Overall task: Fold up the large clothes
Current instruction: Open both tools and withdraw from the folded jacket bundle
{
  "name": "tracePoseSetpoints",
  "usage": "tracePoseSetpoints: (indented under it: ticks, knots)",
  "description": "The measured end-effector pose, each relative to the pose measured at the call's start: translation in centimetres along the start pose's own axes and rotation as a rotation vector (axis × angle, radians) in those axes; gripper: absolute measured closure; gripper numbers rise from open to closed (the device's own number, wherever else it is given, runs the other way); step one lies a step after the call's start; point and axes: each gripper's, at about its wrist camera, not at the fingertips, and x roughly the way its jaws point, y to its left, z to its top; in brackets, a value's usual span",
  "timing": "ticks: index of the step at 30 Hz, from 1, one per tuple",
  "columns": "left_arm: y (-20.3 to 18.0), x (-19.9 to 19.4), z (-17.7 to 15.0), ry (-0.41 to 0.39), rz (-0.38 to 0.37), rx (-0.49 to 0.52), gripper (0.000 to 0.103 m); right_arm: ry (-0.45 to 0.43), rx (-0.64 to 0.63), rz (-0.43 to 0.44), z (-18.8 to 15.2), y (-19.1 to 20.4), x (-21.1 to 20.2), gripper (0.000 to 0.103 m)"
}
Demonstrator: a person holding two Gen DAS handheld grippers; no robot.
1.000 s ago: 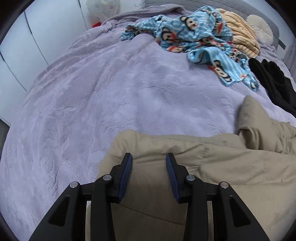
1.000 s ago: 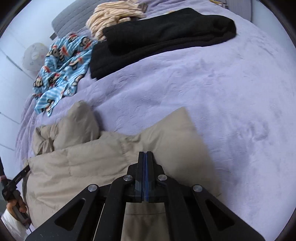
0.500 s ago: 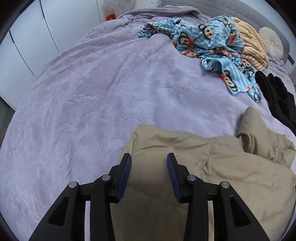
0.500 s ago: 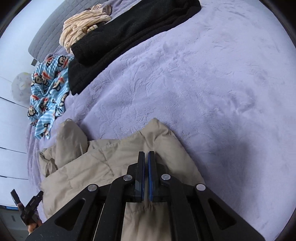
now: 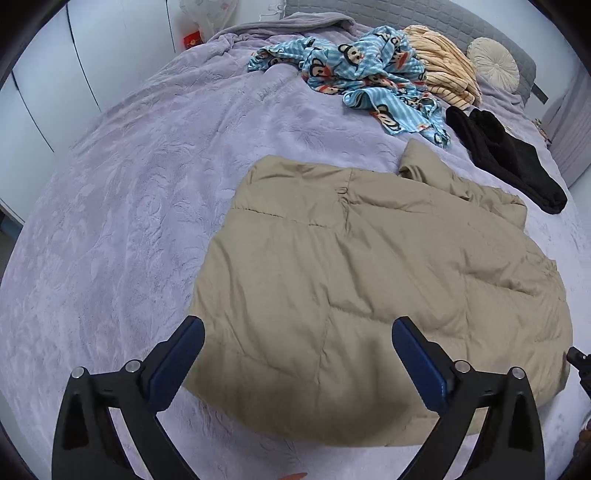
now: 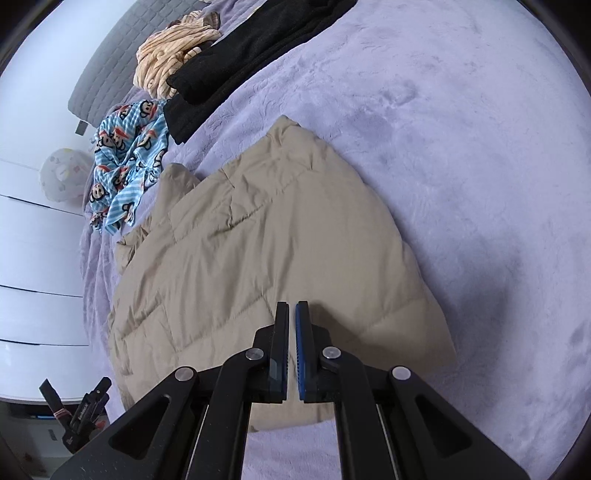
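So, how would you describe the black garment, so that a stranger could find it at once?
Start from the lilac bed cover and go toward the grey headboard. There, beside the blue monkey-print cloth and below the striped beige garment, lies the black garment. It alone is plain and dark, stretched out long.

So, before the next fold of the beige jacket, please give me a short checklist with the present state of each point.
1. Left tongs free of cloth: ok, jaws just opened wide, nothing between them.
2. Right tongs free of cloth: ok, shut, nothing pinched.
3. Beige jacket flat on the purple blanket: ok, only small wrinkles.
4. Far corner tidy: not ok, one part sticks up.
5. Black garment and monkey-print cloth clear of jacket: ok.
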Motion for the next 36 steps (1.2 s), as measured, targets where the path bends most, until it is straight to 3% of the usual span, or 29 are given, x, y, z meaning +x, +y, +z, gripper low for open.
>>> tracePoseSetpoints:
  ticks: [10,12,13,15,16,21,23,29,31,36]
  knots:
    - [-0.3,-1.4,-4.1,0.074,-0.039,-0.003,0.001,0.025,0.007,0.025,-4.4,-0.2,-1.6,0.098]
    - [-0.5,-1.5,-4.8,0.089,-0.038,0.006,0.001,0.035,0.009,0.030,-5.4,-0.4,-1.5,0.091]
    - [-0.5,-1.4,-5.1,0.097,-0.034,0.010,0.001,0.039,0.015,0.029,-5.9,-0.6,-1.5,0.080]
    - [-0.4,-1.2,-6.0,0.114,-0.027,0.017,0.001,0.038,0.027,0.026,-6.7,-0.8,-1.4,0.038]
    - [-0.4,-1.2,-6.3,0.117,-0.018,0.019,0.001,0.037,0.029,0.034,-7.2,-0.9,-1.3,0.033]
    - [0.0,-0.5,-7.8,0.134,0.018,0.041,0.001,0.054,0.038,0.043,-8.8,-1.4,-0.6,0.029]
    - [0.3,-0.2,-8.2,0.140,0.025,0.049,0.001,0.055,0.053,0.056,-9.4,-1.8,-0.2,0.020]
    - [0.8,1.2,-9.4,0.186,0.018,0.056,0.001,0.050,0.085,0.094,-10.5,-2.4,0.6,0.019]
    - [0.7,1.3,-9.7,0.185,0.029,0.062,0.001,0.051,0.096,0.106,-10.7,-2.6,0.9,0.011]
    - [0.6,1.5,-10.1,0.192,0.022,0.048,0.001,0.055,0.106,0.120,-10.8,-2.3,1.4,0.011]
